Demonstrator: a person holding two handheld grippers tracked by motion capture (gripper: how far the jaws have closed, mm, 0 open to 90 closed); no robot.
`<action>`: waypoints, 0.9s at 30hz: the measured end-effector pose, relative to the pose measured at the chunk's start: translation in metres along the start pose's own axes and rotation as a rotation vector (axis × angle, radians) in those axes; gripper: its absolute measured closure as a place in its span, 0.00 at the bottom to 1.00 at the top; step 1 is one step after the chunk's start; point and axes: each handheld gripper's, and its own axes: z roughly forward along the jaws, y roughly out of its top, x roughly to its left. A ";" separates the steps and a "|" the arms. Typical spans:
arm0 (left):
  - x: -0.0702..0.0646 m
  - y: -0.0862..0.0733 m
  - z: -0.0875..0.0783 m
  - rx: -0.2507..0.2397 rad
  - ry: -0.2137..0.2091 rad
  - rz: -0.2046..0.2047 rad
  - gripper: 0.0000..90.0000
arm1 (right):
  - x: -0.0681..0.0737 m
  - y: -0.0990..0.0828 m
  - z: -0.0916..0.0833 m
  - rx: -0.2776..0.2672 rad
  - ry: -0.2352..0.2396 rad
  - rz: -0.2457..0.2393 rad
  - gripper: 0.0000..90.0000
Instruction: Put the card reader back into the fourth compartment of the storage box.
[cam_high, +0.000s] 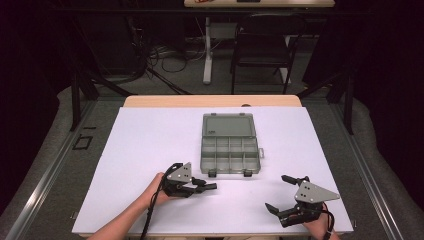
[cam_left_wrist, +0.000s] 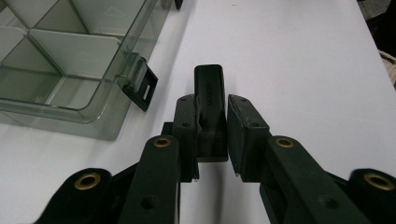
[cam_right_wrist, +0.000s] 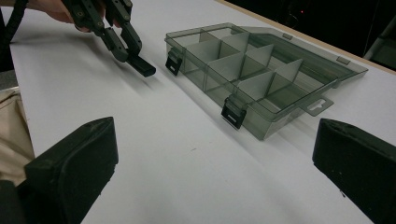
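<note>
A clear grey compartment box (cam_high: 230, 155) lies open in the middle of the white table, its lid (cam_high: 227, 125) folded back and its compartments bare. My left gripper (cam_high: 209, 186) sits just in front of the box's near left corner, shut on a small black block (cam_left_wrist: 209, 88) that sticks out past the fingertips and rests low over the table. The right gripper view also catches that block (cam_right_wrist: 143, 66), beside the box's black latch (cam_right_wrist: 173, 61). My right gripper (cam_high: 280, 194) stands open at the near right, nothing between its wide-spread pads (cam_right_wrist: 79, 154).
The white sheet (cam_high: 150, 150) covers the table and ends at a wooden back edge (cam_high: 212, 101). A second latch (cam_right_wrist: 232, 113) and a hang tab (cam_right_wrist: 318, 105) jut from the box's front. A chair (cam_high: 262, 45) and cables are on the floor beyond.
</note>
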 end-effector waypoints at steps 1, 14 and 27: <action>0.000 0.001 -0.001 -0.004 0.000 0.004 0.83 | 0.000 0.000 0.000 -0.003 -0.001 -0.001 0.00; -0.004 0.007 -0.006 -0.030 0.008 -0.001 0.83 | 0.000 0.000 0.000 -0.001 -0.004 -0.001 0.00; -0.007 0.014 -0.008 -0.045 0.010 -0.004 0.83 | 0.000 0.000 0.001 0.003 -0.004 -0.001 0.00</action>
